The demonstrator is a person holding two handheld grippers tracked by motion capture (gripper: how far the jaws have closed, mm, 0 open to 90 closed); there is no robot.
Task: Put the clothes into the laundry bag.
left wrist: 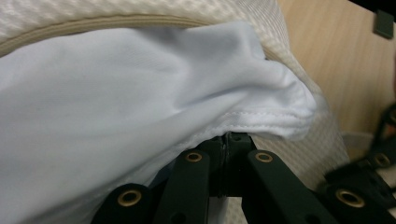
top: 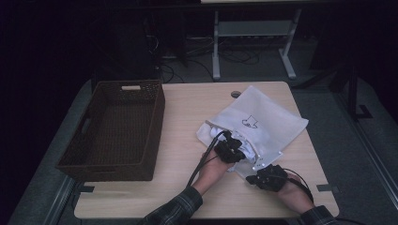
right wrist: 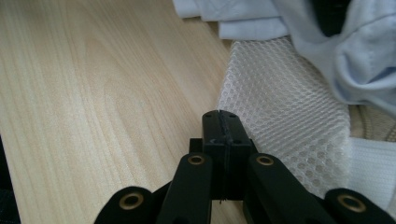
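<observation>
Pinching white cloth point(left wrist: 140, 93) at frame centre, the left tool point(left wrist: 229, 140) is closed; the right tool point(right wrist: 219, 116) (empty) sits closed beside the mesh bag point(right wrist: 280, 116).

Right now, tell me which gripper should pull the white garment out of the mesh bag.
Left. The left gripper sits at the mesh bag mouth, jaws shut on the white garment. The right gripper rests shut at the bag's edge.

You have a white mesh laundry bag point(top: 267, 119) lying flat on the table's right half, its open mouth turned toward you. A pale white garment point(left wrist: 140, 93) bulges half out of that mouth, crumpled.
</observation>
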